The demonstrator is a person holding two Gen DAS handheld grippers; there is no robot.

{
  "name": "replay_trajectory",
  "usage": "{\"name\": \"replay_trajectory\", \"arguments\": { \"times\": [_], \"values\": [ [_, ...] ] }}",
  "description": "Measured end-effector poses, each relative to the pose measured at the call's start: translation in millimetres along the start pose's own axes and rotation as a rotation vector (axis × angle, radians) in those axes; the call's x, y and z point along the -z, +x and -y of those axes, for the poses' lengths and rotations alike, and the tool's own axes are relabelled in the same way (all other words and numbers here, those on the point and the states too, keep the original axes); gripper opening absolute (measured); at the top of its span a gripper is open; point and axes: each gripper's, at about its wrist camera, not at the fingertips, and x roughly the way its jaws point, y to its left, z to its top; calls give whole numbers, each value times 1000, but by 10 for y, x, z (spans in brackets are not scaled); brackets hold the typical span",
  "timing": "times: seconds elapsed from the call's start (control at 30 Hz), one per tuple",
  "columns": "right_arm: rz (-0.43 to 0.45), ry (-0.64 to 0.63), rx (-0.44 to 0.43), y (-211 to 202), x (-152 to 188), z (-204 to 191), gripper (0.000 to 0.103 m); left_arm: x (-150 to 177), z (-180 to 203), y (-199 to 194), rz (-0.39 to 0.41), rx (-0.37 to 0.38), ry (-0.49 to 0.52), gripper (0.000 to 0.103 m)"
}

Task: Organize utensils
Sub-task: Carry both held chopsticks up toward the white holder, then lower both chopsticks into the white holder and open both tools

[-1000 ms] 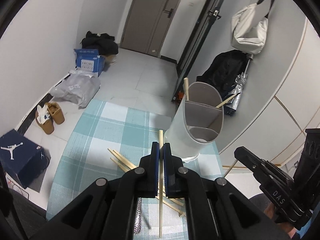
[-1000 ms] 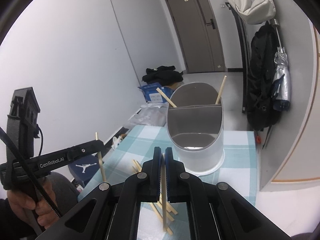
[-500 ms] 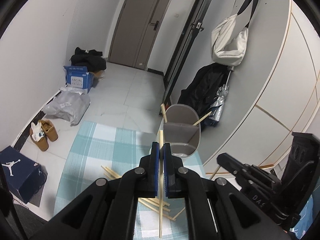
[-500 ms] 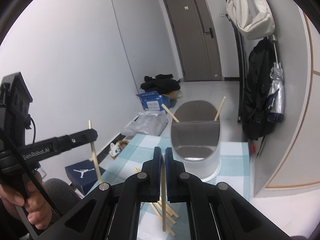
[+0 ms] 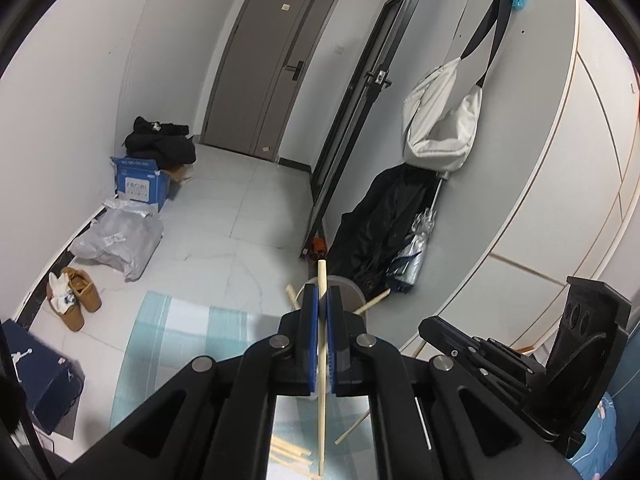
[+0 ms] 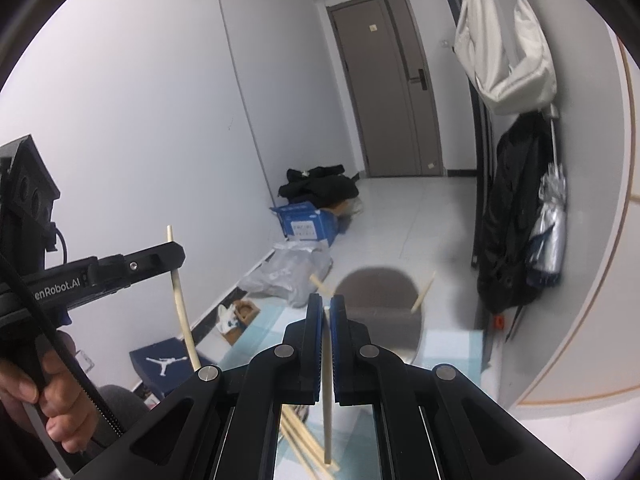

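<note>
My left gripper (image 5: 321, 300) is shut on a wooden chopstick (image 5: 321, 392) held upright, high above the table. It also shows in the right wrist view (image 6: 176, 252) with its chopstick (image 6: 182, 308). My right gripper (image 6: 326, 312) is shut on another wooden chopstick (image 6: 327, 400); it shows at the right of the left wrist view (image 5: 436, 330). The grey utensil holder (image 6: 380, 304) stands below with two chopsticks (image 6: 423, 292) leaning in it; in the left wrist view the holder (image 5: 352, 294) is mostly hidden behind my fingers. Loose chopsticks (image 6: 300, 440) lie on the checked cloth (image 5: 168, 340).
The table edge lies to the left, with a blue shoe box (image 5: 36, 376), brown shoes (image 5: 74, 300) and a grey bag (image 5: 116, 240) on the floor. A wall with a black coat (image 6: 512, 220) and a white bag (image 6: 504, 48) is close on the right.
Both grippers have risen with their chopsticks and tilted up, so the holder and cloth now sit lower and smaller in both views.
</note>
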Motion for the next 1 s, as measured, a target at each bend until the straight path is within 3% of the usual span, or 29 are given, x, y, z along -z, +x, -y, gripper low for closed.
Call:
{"name": "replay_trajectory", "arguments": {
  "times": [0.37, 0.63, 0.83, 1.0],
  "values": [
    [72, 24, -9, 113, -641, 293, 3, -519, 80, 242, 50, 63, -16, 0],
    [123, 46, 11, 325, -1008, 584, 3, -684, 101, 549, 74, 67, -12, 0],
    [165, 68, 41, 477, -1111, 773, 3, -655, 167, 818, 101, 25, 78, 0],
    [164, 99, 51, 627, -1081, 919, 3, -580, 187, 954, 123, 52, 162, 0]
  ]
}}
